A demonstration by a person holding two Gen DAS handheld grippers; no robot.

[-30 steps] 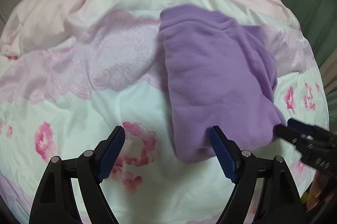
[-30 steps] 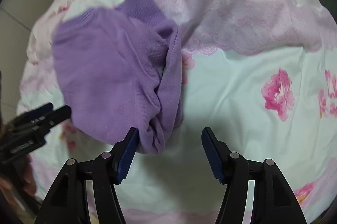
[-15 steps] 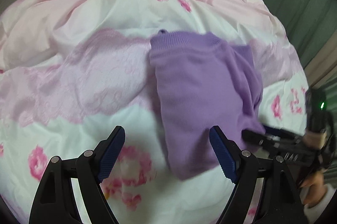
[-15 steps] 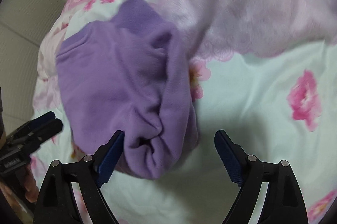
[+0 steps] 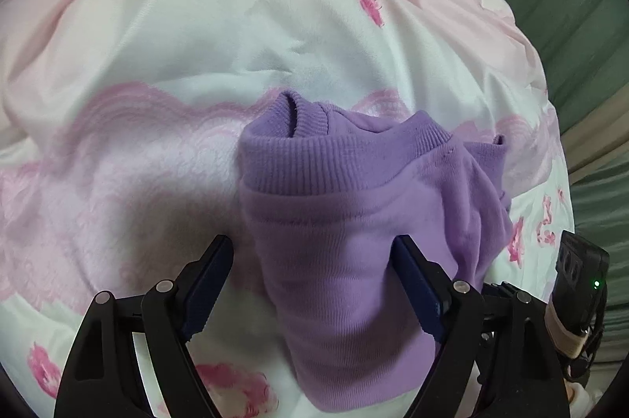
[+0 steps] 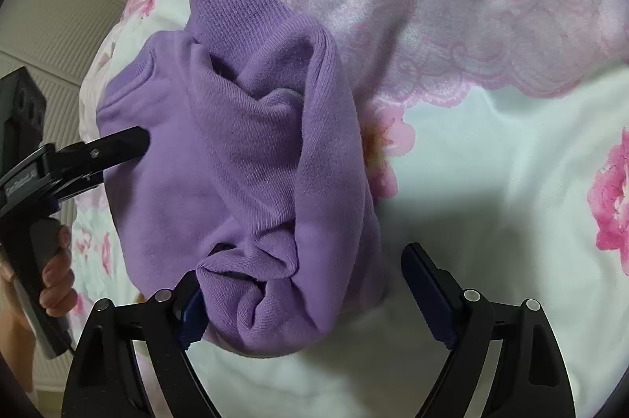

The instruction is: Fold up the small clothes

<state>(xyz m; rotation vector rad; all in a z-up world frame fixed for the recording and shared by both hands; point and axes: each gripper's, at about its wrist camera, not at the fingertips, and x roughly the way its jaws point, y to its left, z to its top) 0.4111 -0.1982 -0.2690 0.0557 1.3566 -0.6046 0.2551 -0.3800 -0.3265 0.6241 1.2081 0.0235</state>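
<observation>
A small purple knit garment (image 5: 346, 245) lies folded on the floral bed cover, its ribbed hem toward the far side. My left gripper (image 5: 312, 268) is open, its jaws wide on either side of the garment's near left part. In the right wrist view the same garment (image 6: 236, 158) is bunched, with creases at its near end. My right gripper (image 6: 302, 294) is open around that near end; the left finger (image 6: 188, 304) touches the cloth. The left gripper's finger (image 6: 118, 143) shows from the side, against the garment's left edge.
The white and pink floral bed cover (image 5: 157, 64) is soft and wrinkled. A green curtain (image 5: 582, 25) hangs beyond the bed's right edge. A pale ribbed wall panel (image 6: 51, 37) stands past the bed's left edge. A hand (image 6: 55, 272) holds the left gripper's handle.
Both grippers have moved forward and down onto the garment, which now fills more of each view. Both stayed open; the left one now straddles the garment's near left part.
</observation>
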